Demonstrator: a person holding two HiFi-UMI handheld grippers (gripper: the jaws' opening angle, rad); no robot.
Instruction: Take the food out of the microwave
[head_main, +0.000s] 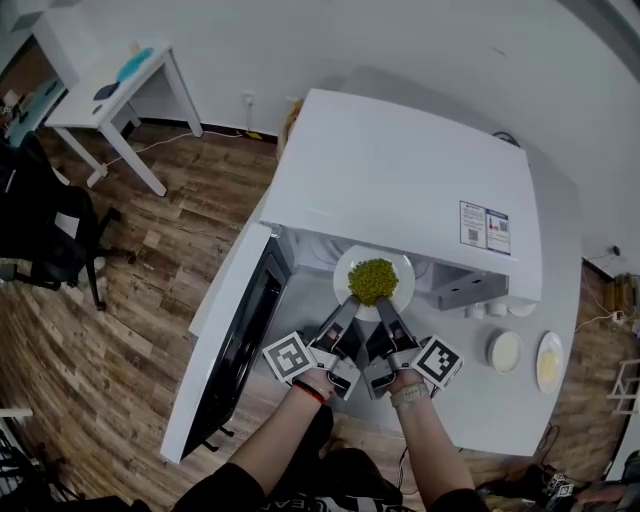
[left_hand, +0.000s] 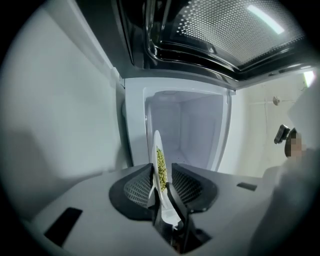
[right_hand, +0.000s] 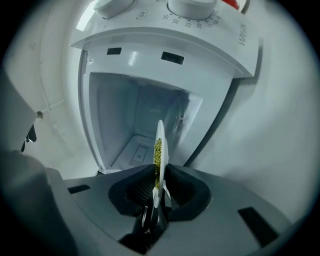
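Wood-plank floor (head_main: 130, 300) runs round a white counter (head_main: 520, 410) where the white microwave (head_main: 400, 180) stands, its door (head_main: 235, 340) swung wide toward 8 o'clock; a white plate (head_main: 402, 268) heaped with green food (head_main: 373, 281) sits at the mouth of the oven, just off the middle of the head view toward 4 o'clock; both claws reach to its near rim from 6 o'clock; the left claw (head_main: 348, 308) meets the rim at about 7 o'clock of the plate, the right claw (head_main: 386, 312) at about 5 o'clock; in the left gripper view the left claw (left_hand: 162, 172) stands apart, the plate edge-on between its pads, lying against the pad at 9 o'clock with a gap to the other; in the right gripper view the right claw (right_hand: 159, 172) is clamped on the plate's rim, a pad pressed to each face, the oven's white cavity beyond; two small dishes (head_main: 505, 352) sit on the counter at 4 o'clock; a white table (head_main: 120, 90) stands off at 10 o'clock
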